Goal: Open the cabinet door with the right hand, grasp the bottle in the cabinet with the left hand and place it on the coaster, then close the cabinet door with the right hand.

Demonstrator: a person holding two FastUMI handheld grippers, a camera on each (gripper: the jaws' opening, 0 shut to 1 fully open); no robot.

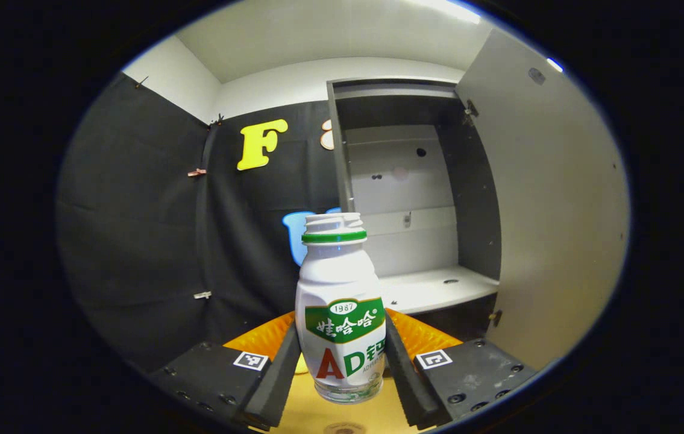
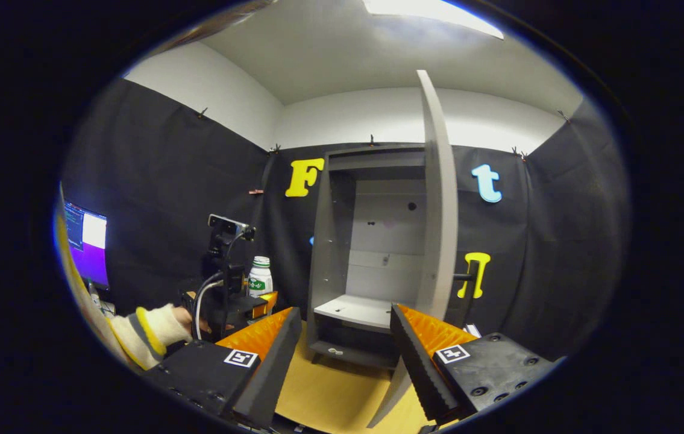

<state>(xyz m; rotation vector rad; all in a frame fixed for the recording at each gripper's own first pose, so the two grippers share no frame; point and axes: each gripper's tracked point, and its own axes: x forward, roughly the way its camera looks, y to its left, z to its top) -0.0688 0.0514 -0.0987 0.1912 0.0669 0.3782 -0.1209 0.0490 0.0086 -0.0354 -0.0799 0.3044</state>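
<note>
Left gripper (image 1: pixel 342 374) clamped on the white bottle (image 1: pixel 342 313), both fingers against its sides, held upright above the yellow tabletop (image 1: pixel 311 416), left of the open cabinet (image 1: pixel 402 199). Farther right, cabinet door (image 2: pixel 438 199) swung wide. Right gripper (image 2: pixel 342 361) parted, holding nothing, near the door's edge.

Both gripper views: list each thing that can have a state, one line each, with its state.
Cabinet door: swung wide open.
Cabinet: open, its shelf bare.
Bottle: upright, cap off, held out of the cabinet.
Left gripper: shut on the bottle.
Right gripper: open, holding nothing, apart from the door.
Monitor: switched on.
</note>
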